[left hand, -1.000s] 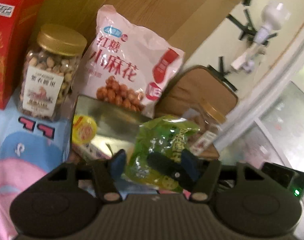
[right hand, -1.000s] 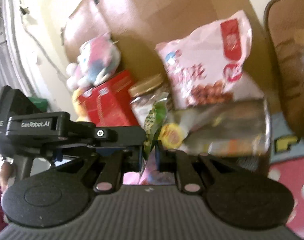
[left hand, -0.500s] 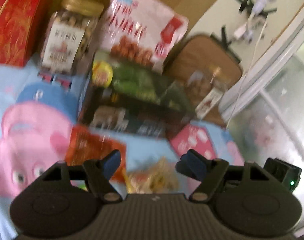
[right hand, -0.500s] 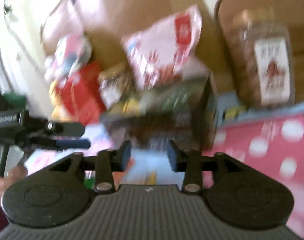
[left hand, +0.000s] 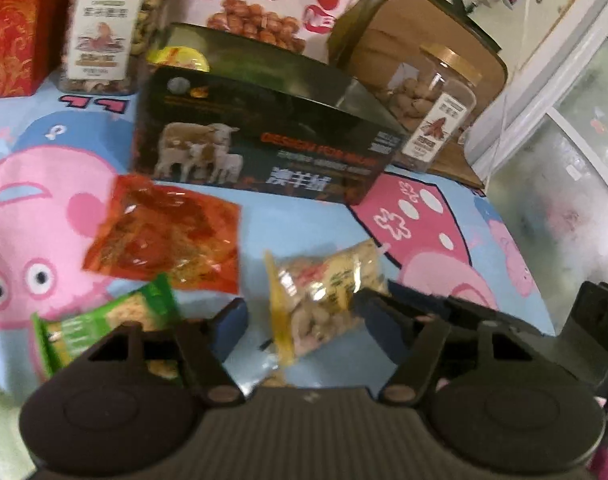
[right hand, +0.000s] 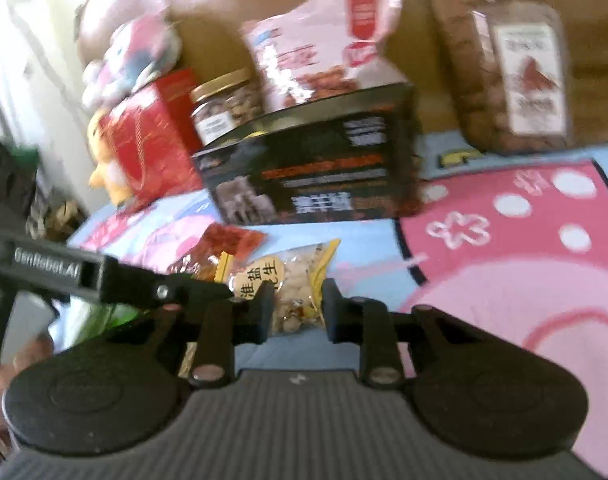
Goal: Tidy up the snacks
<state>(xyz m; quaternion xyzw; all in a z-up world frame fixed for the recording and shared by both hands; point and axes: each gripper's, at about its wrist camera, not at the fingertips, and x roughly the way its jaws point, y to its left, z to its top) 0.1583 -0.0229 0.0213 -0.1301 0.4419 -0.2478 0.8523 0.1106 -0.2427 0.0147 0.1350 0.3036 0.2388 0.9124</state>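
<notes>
A clear and yellow peanut packet (left hand: 324, 296) lies on the cartoon mat, between the fingers of my open left gripper (left hand: 304, 324). It also shows in the right wrist view (right hand: 292, 284), between the fingers of my open right gripper (right hand: 296, 308). A red snack packet (left hand: 164, 232) and a green snack packet (left hand: 108, 320) lie to the left. A dark open box (left hand: 260, 136) printed with sheep stands behind them, holding a yellow-lidded cup (left hand: 180, 58). Its other contents are hidden.
Behind the box stand a pink snack bag (left hand: 272, 0), a nut jar (left hand: 108, 24), a red carton (left hand: 12, 28) and a second jar (left hand: 432, 108) on a brown pad. The left gripper's body (right hand: 64, 272) reaches in at the right view's left side.
My left gripper let go of the green packet it held over the box and opened. Both grippers drew back and down to the peanut packet; the right one opened.
</notes>
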